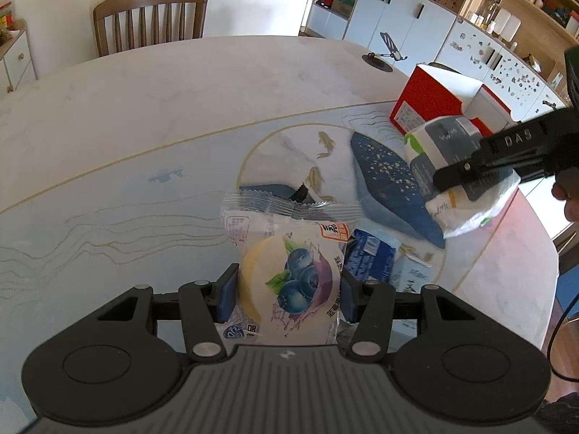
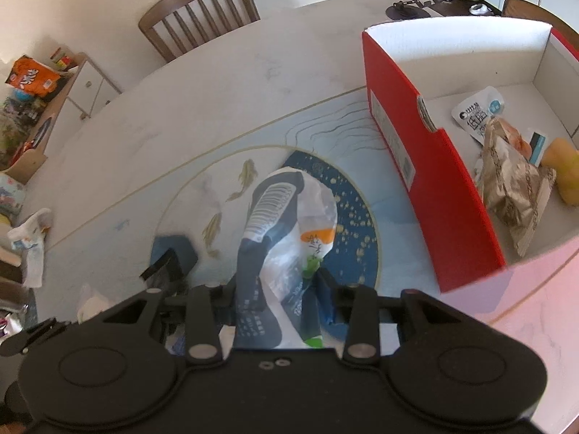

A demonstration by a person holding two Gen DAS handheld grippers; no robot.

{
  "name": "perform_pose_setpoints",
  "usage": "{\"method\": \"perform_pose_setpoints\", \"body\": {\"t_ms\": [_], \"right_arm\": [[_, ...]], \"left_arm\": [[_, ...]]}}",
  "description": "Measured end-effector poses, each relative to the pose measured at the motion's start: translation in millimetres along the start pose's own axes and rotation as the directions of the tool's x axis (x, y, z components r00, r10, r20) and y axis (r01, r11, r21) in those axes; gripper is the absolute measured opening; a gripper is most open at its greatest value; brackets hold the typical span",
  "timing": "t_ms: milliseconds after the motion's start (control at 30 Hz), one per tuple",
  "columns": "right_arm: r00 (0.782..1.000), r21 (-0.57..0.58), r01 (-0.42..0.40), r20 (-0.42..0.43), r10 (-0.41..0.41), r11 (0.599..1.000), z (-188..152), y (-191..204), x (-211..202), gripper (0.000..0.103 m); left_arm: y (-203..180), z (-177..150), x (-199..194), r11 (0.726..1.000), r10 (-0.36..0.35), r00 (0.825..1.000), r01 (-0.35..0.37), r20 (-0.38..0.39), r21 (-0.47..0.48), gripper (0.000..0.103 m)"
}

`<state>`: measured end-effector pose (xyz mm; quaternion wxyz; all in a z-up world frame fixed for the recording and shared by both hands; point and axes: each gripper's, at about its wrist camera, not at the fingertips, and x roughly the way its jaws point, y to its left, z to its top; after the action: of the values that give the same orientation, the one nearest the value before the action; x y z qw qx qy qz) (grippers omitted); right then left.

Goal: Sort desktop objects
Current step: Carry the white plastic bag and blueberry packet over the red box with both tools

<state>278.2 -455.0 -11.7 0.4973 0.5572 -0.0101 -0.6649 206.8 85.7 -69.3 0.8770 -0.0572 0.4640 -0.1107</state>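
My left gripper (image 1: pixel 287 291) is shut on a blueberry snack packet (image 1: pixel 289 253), its blue pads pressing both sides of the clear wrapper. My right gripper (image 2: pixel 278 300) is shut on a white and dark grey packet (image 2: pixel 286 217), which hangs crumpled above the blue printed mat. The left wrist view shows that right gripper (image 1: pixel 466 177) at the right with the same packet (image 1: pixel 434 144) in it, close to the red box (image 1: pixel 427 97). The open red box (image 2: pixel 398 137) stands right of the held packet and contains a white pouch (image 2: pixel 474 112), a beige crinkled bag (image 2: pixel 514 195) and a yellow item (image 2: pixel 564 170).
A blue packet (image 1: pixel 372 256) lies on the mat just right of the blueberry packet. A phone stand (image 1: pixel 383 54) sits at the far table edge and a wooden chair (image 1: pixel 152 18) beyond it. White wrappers (image 2: pixel 32 246) lie at the table's left edge. A person's hand (image 1: pixel 568 202) shows at the right.
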Motion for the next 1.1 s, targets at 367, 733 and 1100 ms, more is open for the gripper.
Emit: {"method": "perform_pose_setpoints", "body": {"t_ms": [367,733,1100], "right_arm": [[0.998,-0.027,-0.056,0.011,0.056,0.998,-32.1,-2.2,-41.4,0.038],[0.994,-0.024,-0.087,0.064,0.089,0.996,-49.2,-14.8,-75.4,0.038],[0.991,-0.019,-0.077,0.105,0.078,0.997,-55.7,-38.5,-101.0,0.038]], "left_arm": [[-29.6,1.7,-26.1,1.0,-0.018,1.0,0.018,0.006,0.016,0.053],[-66.7,11.2,-45.4,0.998,-0.045,0.999,0.044,0.023,0.045,0.053],[-108.2,30.6,-46.0,0.996,-0.061,0.998,0.059,0.027,0.072,0.053]]}}
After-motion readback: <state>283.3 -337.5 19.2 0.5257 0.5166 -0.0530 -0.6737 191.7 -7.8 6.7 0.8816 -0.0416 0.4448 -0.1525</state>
